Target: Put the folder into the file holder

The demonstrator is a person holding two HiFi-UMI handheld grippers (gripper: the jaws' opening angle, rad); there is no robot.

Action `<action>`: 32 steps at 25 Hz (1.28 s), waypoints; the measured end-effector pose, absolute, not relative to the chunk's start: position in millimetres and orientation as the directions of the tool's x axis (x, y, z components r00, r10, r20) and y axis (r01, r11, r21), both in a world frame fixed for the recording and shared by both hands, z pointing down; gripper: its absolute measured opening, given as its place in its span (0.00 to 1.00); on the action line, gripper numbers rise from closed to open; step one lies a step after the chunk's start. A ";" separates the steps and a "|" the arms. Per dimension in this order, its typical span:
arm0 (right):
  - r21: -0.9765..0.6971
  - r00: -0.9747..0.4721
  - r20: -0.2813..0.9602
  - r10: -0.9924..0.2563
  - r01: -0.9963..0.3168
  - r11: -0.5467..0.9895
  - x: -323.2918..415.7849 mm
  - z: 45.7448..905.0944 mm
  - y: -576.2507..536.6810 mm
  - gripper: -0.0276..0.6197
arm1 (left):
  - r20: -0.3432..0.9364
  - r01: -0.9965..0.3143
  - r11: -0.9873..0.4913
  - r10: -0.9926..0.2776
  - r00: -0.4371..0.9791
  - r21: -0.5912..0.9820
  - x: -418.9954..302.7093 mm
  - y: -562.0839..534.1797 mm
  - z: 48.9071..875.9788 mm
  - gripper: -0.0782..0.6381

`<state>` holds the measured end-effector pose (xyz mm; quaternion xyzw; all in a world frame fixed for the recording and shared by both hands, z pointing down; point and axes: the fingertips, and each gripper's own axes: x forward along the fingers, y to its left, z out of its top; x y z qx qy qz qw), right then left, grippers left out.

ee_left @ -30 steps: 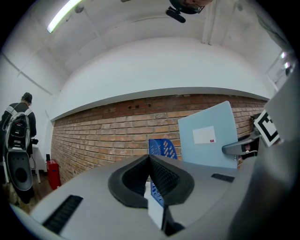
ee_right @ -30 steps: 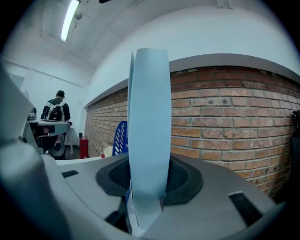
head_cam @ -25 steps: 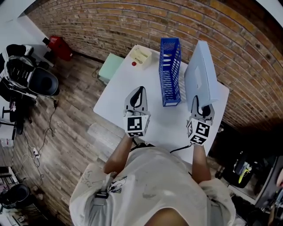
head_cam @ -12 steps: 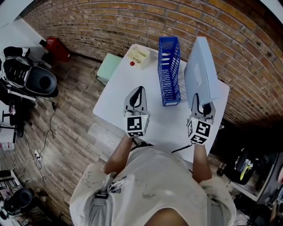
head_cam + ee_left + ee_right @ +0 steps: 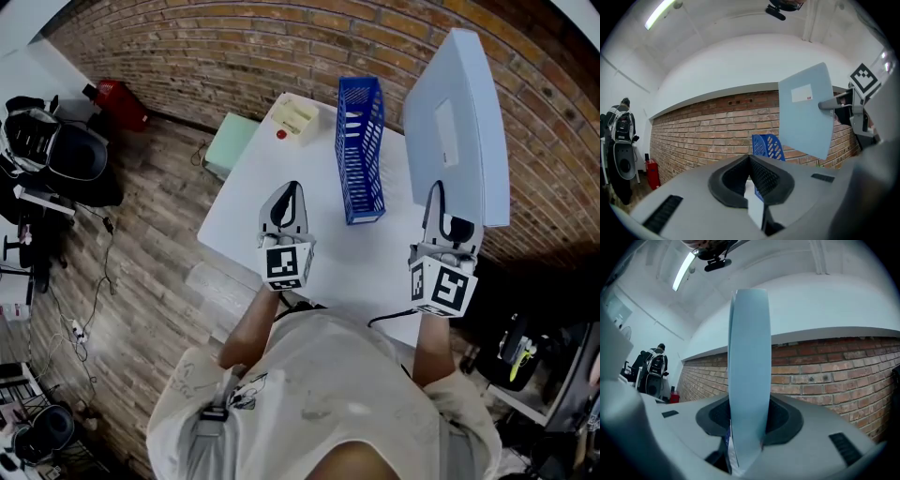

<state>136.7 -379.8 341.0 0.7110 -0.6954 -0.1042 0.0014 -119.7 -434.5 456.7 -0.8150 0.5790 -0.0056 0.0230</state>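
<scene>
Left tongs: My left tongs (image 5: 293,192) are pinched together and have nothing in them. They hover over the near part of the white counter (image 5: 328,244).
Right tongs: My right tongs (image 5: 441,202) are partly apart and squeeze the near edge of the pale blue flat folder (image 5: 459,122). The pads press on both of its faces.
Folder: It is up in the air, off the counter, and stands on its thin edge. It rises up and away from the tongs that hold it. A small white label sits on the face I can see.
File holder: The blue plastic file holder with slotted sides (image 5: 361,150) stands on the counter, between my two tongs and a bit farther off. Its top is open and it looks empty.
Which way: The holder is to the left of the folder and lower down. Its long side runs away from me, and the folder's long side runs nearly the same way.
Next move, I think: The right hand has the folder, so it must carry it left over the open top, then down.
Far back: A small cream box (image 5: 298,117) sits at the far corner, and behind it is a brick wall (image 5: 234,47).
</scene>
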 end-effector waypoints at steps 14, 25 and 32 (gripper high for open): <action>0.097 -0.116 -0.357 -0.927 -0.991 0.087 96.9 256.7 -360.4 0.31 | -0.039 -0.945 -0.323 -0.945 0.325 -0.043 -119.8 -434.1 448.1 0.13; 0.062 -0.174 -0.267 -0.948 -0.985 0.163 74.9 292.0 -377.5 0.31 | -0.030 -0.953 -0.300 -0.953 0.301 -0.046 -129.1 -430.6 451.7 0.13; 0.070 -0.183 -0.185 -0.966 -0.983 0.172 66.4 327.0 -386.7 0.31 | -0.015 -0.955 -0.293 -0.956 0.294 -0.041 -134.2 -427.2 457.5 0.13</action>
